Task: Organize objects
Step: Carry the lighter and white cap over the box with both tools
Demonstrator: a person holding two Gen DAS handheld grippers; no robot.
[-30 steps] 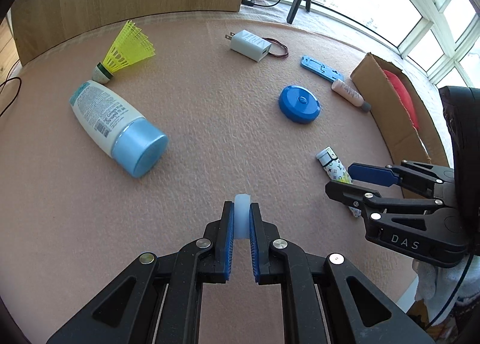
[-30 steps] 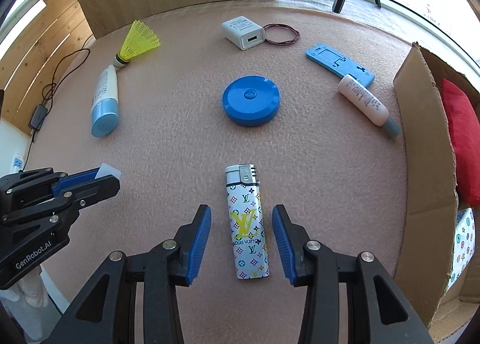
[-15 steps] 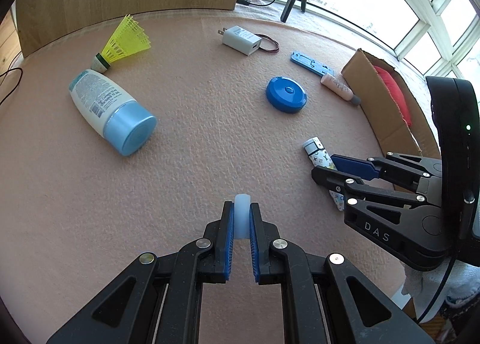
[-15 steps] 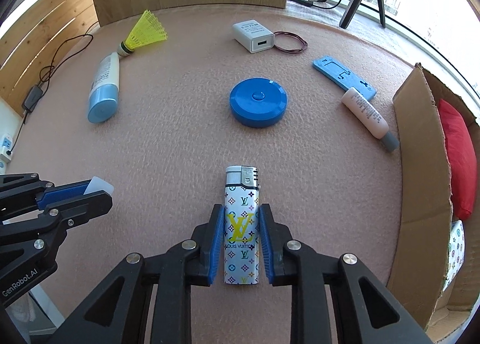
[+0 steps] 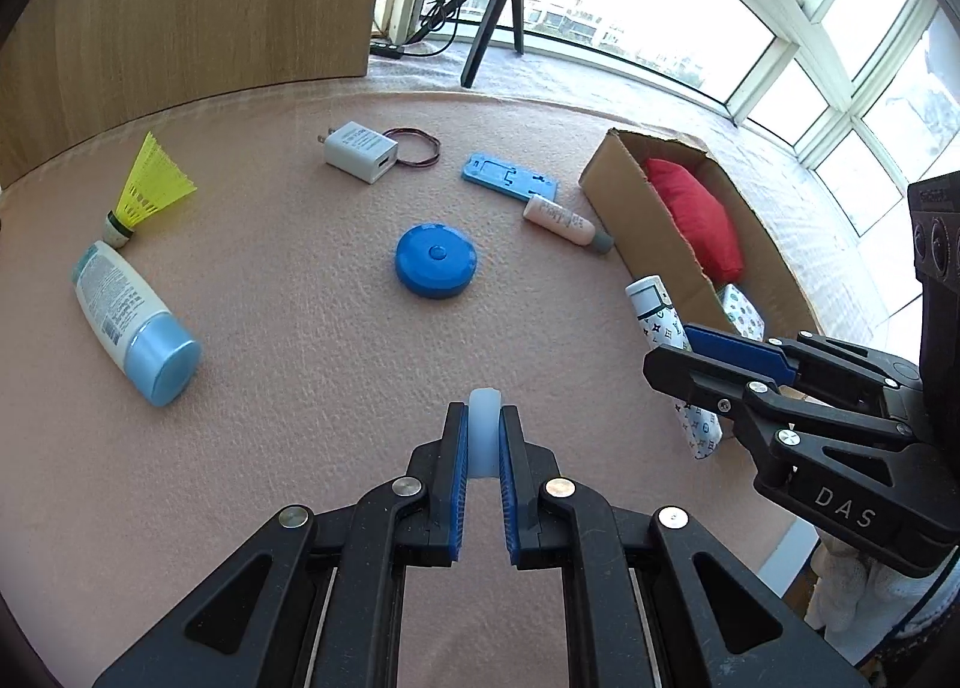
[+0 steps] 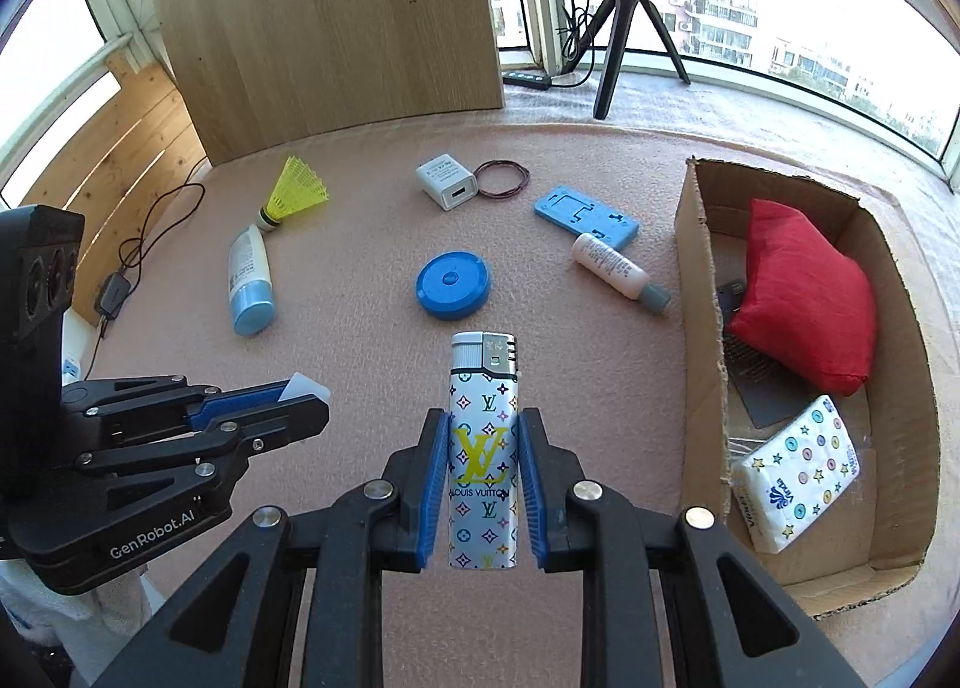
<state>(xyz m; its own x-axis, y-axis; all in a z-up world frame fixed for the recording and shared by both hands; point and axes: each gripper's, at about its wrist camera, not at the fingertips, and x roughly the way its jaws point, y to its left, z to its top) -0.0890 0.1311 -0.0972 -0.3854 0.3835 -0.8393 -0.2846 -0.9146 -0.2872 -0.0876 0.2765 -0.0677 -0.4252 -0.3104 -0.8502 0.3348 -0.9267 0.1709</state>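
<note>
Right wrist view, my right gripper (image 6: 483, 463) pinching the monogram-patterned white lighter (image 6: 483, 442), my left gripper (image 5: 482, 436) clamping a small translucent white cap (image 5: 483, 436).

A broad stretch of bare felt mat (image 6: 600, 388) is left open between the round blue case (image 6: 453, 288) and the cardboard box (image 6: 699, 292). Passage to the right is blocked by the box's upright near wall; the small tube (image 6: 618, 272) lies just beside it.

Dark item (image 6: 733, 292) (part hidden) behind red cushion (image 6: 804, 298).
</note>
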